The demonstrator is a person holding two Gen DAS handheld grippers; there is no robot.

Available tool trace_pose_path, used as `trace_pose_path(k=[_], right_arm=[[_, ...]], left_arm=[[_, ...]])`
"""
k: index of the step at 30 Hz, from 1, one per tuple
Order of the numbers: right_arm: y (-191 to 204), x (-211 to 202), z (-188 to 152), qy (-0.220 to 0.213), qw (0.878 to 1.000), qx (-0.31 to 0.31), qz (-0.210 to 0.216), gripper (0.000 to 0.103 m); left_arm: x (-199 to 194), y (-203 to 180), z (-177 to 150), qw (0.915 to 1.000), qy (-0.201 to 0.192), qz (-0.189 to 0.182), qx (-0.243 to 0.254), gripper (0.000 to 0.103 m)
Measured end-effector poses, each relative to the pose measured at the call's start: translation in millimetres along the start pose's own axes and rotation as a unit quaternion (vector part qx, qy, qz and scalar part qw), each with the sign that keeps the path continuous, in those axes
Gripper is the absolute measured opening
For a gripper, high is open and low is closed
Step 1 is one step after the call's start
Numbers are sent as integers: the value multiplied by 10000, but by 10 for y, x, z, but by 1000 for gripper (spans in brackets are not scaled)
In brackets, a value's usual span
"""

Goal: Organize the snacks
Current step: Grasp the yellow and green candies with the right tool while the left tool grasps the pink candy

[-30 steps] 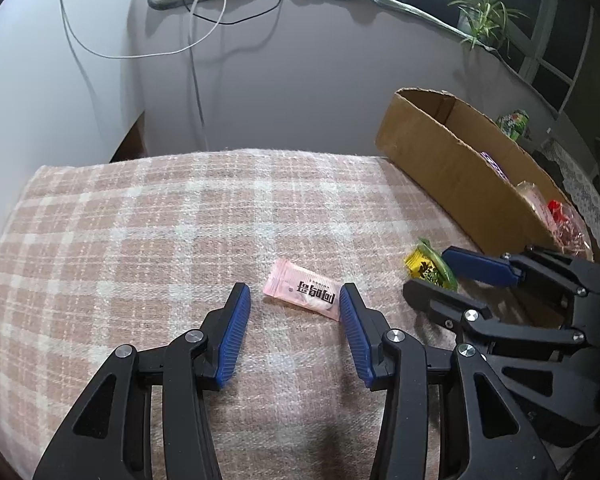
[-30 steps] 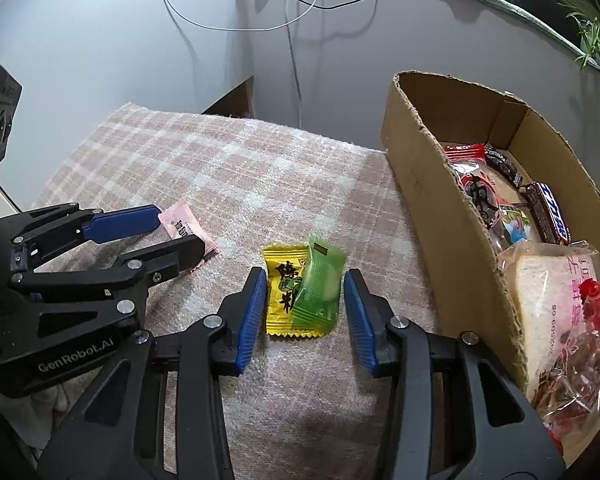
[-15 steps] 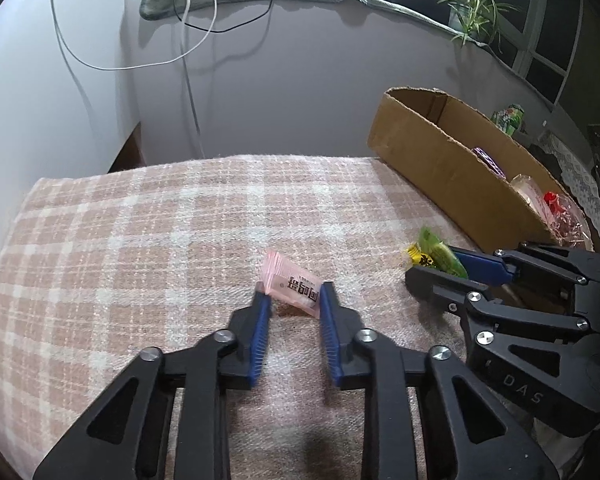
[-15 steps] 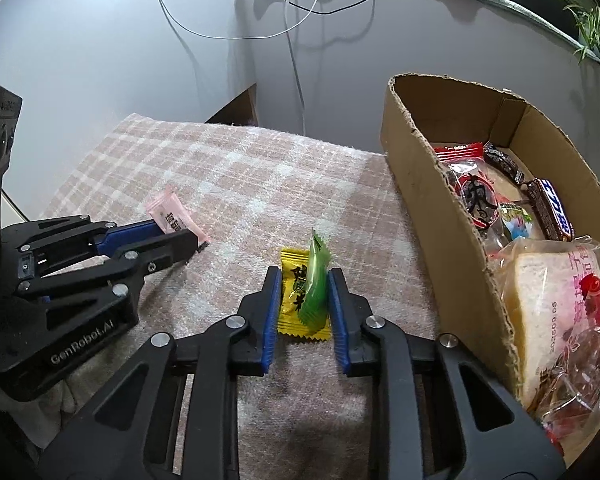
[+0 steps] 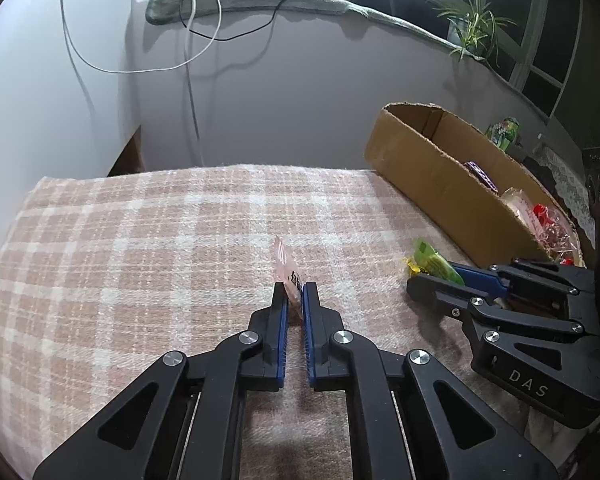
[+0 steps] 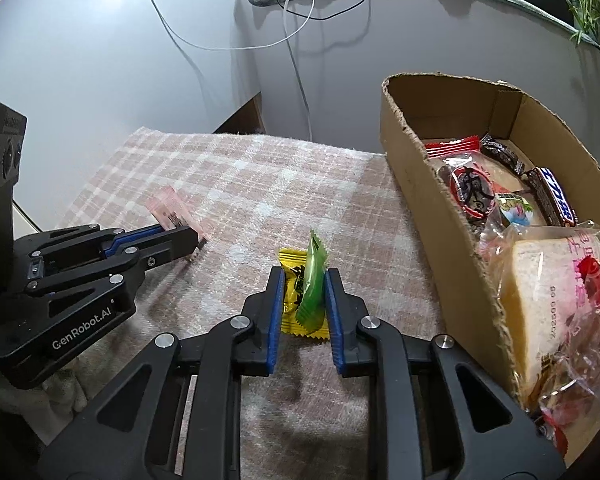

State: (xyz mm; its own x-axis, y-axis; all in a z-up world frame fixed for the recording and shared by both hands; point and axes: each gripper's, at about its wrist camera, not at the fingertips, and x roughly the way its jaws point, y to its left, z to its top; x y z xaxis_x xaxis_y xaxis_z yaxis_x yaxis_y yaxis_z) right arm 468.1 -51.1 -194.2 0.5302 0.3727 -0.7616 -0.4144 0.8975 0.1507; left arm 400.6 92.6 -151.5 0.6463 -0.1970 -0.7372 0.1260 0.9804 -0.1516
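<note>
Both claws clamped on wrapped snacks over the plaid cloth point(image 5: 148, 264); box at the cloth's right edge.

Nothing lies between either claw and the box point(image 6: 432, 208); white cables point(image 6: 296, 60) hang down the wall behind the cloth's far edge, a plant point(image 5: 472, 24) stands on the sill. Box is open-topped cardboard, holding a red-edged packet point(image 6: 466, 184), chocolate bars point(image 6: 552, 196) and bagged bread point(image 6: 556, 304). Left claw point(image 5: 295, 290): jaws just closed nearly together, pinching the pink packet point(image 5: 285, 260), which stands on edge near mid-cloth. Right claw point(image 6: 302, 276): jaws just closed onto the yellow packet point(image 6: 291, 272) and green packet point(image 6: 313, 280) together, squeezed upright, near the box's near wall.
</note>
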Motion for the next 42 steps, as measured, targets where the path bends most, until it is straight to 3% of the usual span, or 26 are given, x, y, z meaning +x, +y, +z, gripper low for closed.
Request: trace_pose_path(k=[16, 22, 29, 30, 31, 32, 34, 42], right_arm=[[-132, -474, 37, -388, 9989, 124, 241, 20], [-114, -448, 23, -343, 9987, 146, 336, 20], [-110, -409, 0, -283, 9985, 175, 441, 20], [-103, -401, -1, -271, 9985, 168, 450, 20], [-93, -391, -4, -262, 9986, 149, 446, 20], [-87, -386, -6, -255, 9986, 145, 450, 20], [-66, -364, -14, -229, 9985, 136, 472, 20], [-50, -272, -32, -127, 9989, 92, 436, 20]], left_arm=[[-298, -120, 124, 9990, -398, -136, 121, 6], [-339, 153, 155, 9982, -461, -190, -335, 6], [-244, 246, 90, 9981, -299, -290, -448, 6], [-209, 223, 82, 9987, -159, -392, -291, 9], [-197, 202, 72, 9992, -107, -331, -181, 20], [-184, 192, 68, 9996, -117, -205, -123, 43], [-139, 188, 66, 9997, -91, -90, -190, 64], [99, 29, -12, 9990, 236, 306, 227, 63]])
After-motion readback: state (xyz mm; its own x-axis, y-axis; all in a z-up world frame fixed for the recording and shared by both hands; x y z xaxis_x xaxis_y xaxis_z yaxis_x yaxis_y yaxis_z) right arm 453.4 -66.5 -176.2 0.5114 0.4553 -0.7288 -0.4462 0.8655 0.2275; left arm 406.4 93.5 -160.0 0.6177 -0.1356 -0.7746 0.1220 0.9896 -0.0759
